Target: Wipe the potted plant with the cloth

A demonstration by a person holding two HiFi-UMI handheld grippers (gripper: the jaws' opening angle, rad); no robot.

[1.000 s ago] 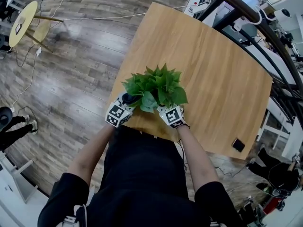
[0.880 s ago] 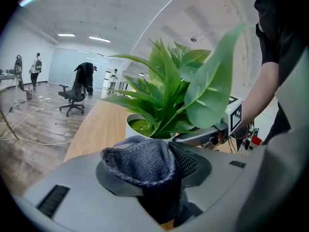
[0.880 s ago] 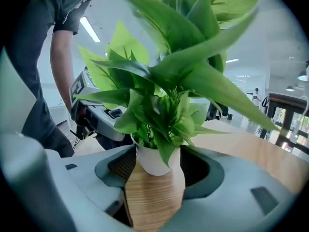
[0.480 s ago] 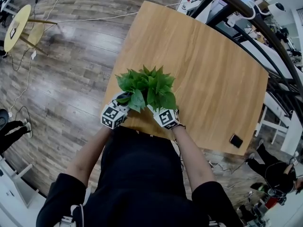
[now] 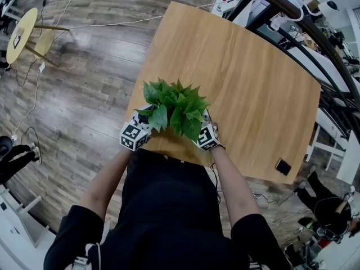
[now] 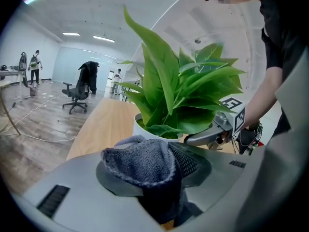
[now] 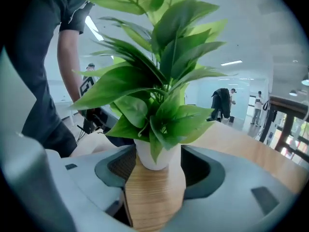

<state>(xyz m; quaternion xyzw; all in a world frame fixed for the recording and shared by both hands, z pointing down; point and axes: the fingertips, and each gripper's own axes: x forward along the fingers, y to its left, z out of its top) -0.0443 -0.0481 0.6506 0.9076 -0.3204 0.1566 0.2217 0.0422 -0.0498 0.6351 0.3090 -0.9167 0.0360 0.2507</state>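
1. Head view: a leafy green plant in a small white pot (image 5: 174, 112) stands on the light wooden table (image 5: 242, 66). The table edge nearest the person lies just beside the plant, and one gripper sits at each side of the plant.
2. Left gripper (image 6: 159, 170): jaws pinched on a folded blue-grey terry cloth (image 6: 140, 161). Its bunched end protrudes toward the plant, just short of the lowest leaves.
3. Right gripper (image 7: 157, 170): jaws spread, nothing clamped. The white pot (image 7: 153, 156) shows in the gap between the pads, with bare table at either side of it. Whether it stands within the pads or just beyond them cannot be told.
4. Foliage handling: the leaves appear thin, pliant and smooth. Expect them to bend away under the cloth and to crease or tear if pulled. Wipe from stem to tip with light pressure.
5. Pot handling: it appears light, smooth-walled and top-heavy, so it is likely to slide or tip. Hold point: the bare pot wall below the leaves, never the stems.
6. Cloth: soft and limp. It conforms to a leaf but gives no support.
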